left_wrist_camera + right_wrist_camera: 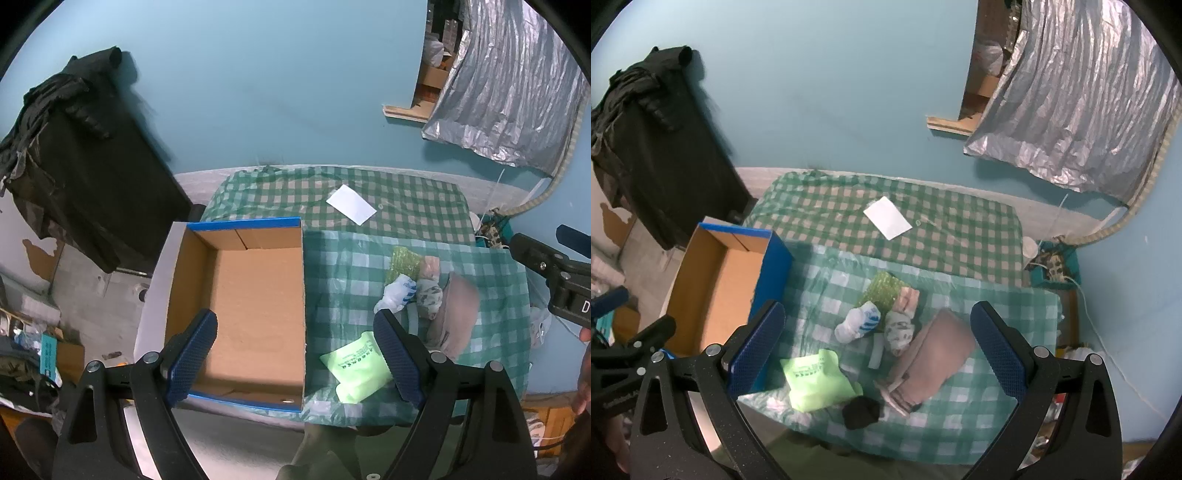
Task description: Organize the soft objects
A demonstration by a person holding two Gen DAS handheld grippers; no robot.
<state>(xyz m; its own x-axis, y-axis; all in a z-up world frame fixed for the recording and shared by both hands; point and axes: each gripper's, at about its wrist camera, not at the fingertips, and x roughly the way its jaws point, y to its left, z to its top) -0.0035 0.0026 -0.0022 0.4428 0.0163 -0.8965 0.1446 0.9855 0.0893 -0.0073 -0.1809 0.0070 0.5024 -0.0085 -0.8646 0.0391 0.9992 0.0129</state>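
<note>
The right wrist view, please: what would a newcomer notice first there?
The open cardboard box with its blue rim, nothing visible inside, sits at the left edge of the checkered table. Right of it lies a cluster of soft things: a lime-green pouch, a white-and-blue sock and a folded pinkish cloth.

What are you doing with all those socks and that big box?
A person is holding two grippers above a table with a green checked cloth. Both the left gripper and the right gripper have their jaws open and hold nothing. The open cardboard box with blue edges has no soft things in it yet. The white and blue sock, folded pinkish-brown cloth and lime green packet lie on the cloth beside it.
</note>
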